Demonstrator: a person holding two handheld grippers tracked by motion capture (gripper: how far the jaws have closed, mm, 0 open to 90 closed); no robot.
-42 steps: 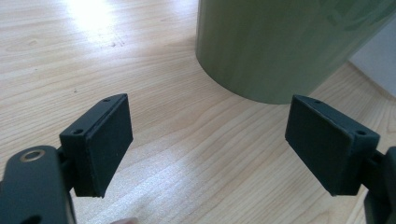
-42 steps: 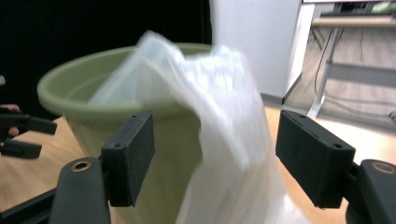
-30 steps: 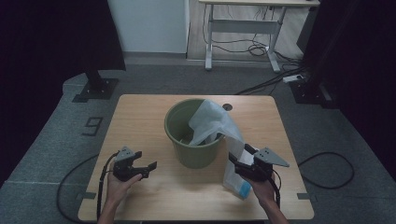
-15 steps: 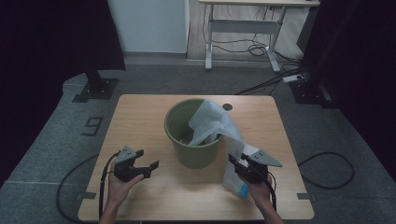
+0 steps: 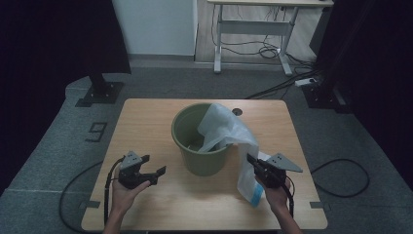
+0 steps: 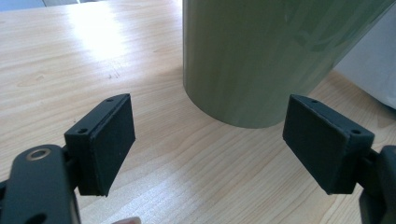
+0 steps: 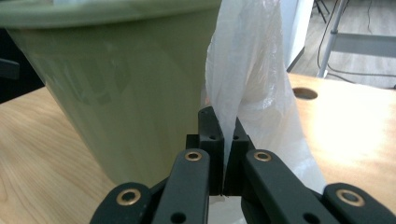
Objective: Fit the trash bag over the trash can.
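The white plastic bag [image 5: 229, 136] spills out of the green bin [image 5: 197, 146] and hangs down the bin's right side to the wooden table [image 5: 146, 122], its blue-printed end lying on the boards. The table stands on grey carpet, a white desk frame [image 5: 253, 29] and loose cables (quite a tangle) behind it, dark curtains at both sides. The right gripper [image 7: 224, 154] has just been closing, and its jaws now pinch the hanging plastic just beside the bin wall. The left gripper [image 6: 210, 144] is spread wide, nothing between its pads, close to the bin's foot but apart from it.
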